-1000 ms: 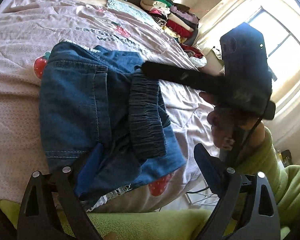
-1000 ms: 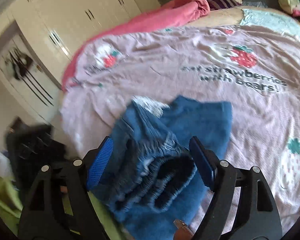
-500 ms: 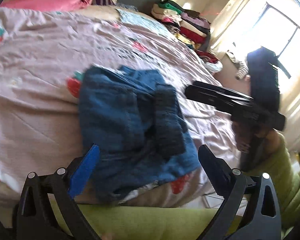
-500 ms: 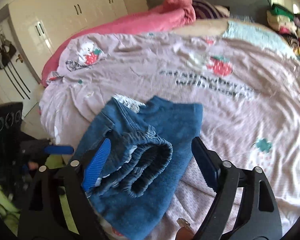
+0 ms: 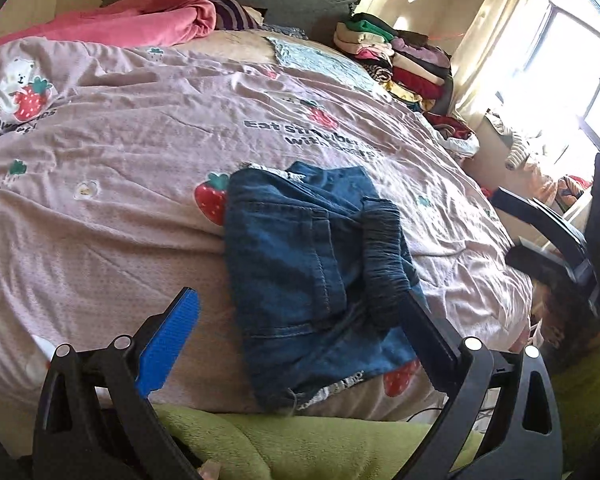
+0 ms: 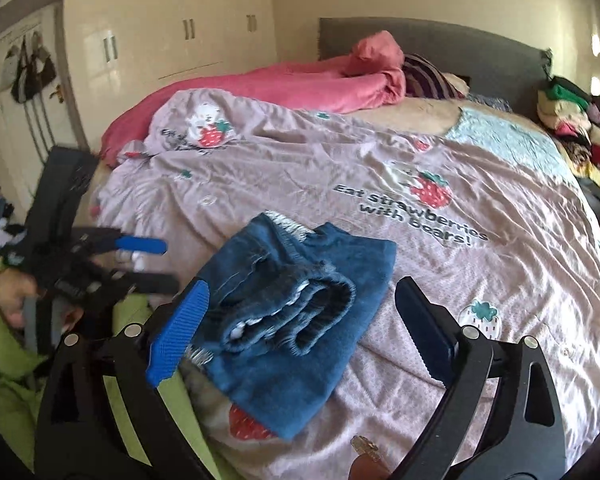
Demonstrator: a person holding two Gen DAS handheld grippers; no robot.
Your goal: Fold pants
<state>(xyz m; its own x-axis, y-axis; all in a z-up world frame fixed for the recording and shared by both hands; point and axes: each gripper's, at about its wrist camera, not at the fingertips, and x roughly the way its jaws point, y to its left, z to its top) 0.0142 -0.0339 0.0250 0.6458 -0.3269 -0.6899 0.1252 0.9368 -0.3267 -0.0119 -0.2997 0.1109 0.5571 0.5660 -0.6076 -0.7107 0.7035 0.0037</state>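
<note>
Nearest, the left gripper (image 5: 296, 328) and right gripper (image 6: 300, 320) hang with jaws spread wide, pinching nothing. Just beyond them the folded pants (image 5: 316, 276) lie on the bed (image 5: 120, 184) near its front edge, waistband rolled on top; their underside is hidden. Farther back, a pink blanket (image 5: 148, 20) and a clothes pile (image 5: 404, 64), perhaps folded, cut off at the right.
</note>
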